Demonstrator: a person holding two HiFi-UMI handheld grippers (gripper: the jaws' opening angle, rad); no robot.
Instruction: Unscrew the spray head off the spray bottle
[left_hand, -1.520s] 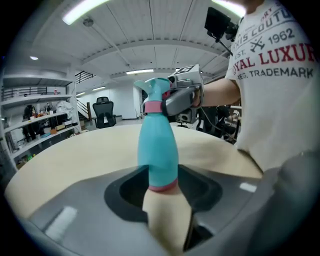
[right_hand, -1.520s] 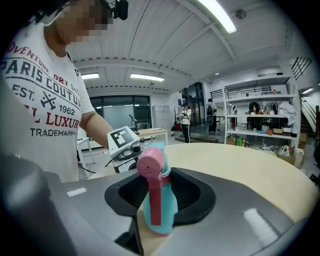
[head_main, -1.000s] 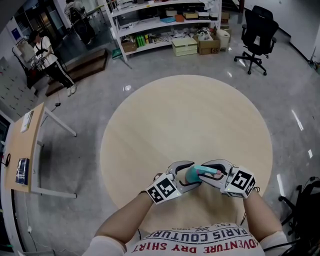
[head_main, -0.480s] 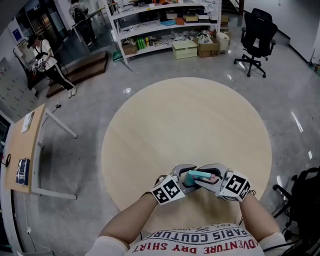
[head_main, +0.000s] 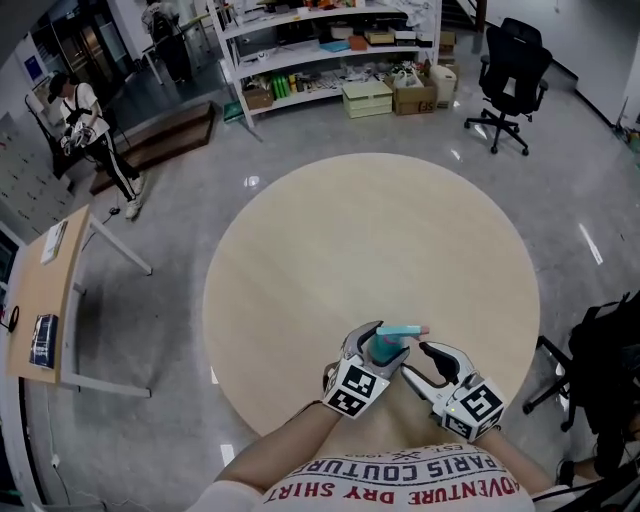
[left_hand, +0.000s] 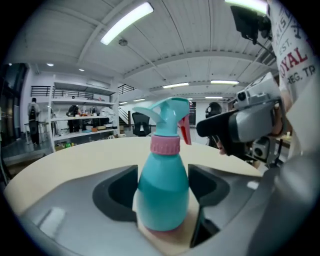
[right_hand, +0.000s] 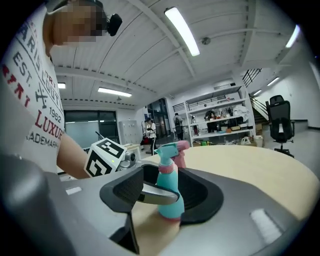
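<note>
The spray bottle stands upright on the round table, close to the edge nearest the person, and its spray head is not yet off. The pink collar sits snug on the neck. The left gripper grasps the teal body low down, with a pad pressed against each flank. That low hold looks right, since it should stop the bottle spinning or tipping while the top is turned. To the right, the right gripper is released. Its jaws have just been opening and nothing is pinched between them; the bottle shows just beyond their tips. The step in hand is probably a regrip. It is likely best to close squarely on the collar rather than on the nozzle or the red trigger, turn a short way, let go and come back for another bite. Squeezing the trigger could spray liquid, and a skewed bite could slip off the ribbed ring. Around the table are a side desk and a person on the left, a shelving unit with cardboard boxes farther back, and an office chair to the right. All are well apart from the work, and the tabletop holds nothing else to hinder either gripper.
</note>
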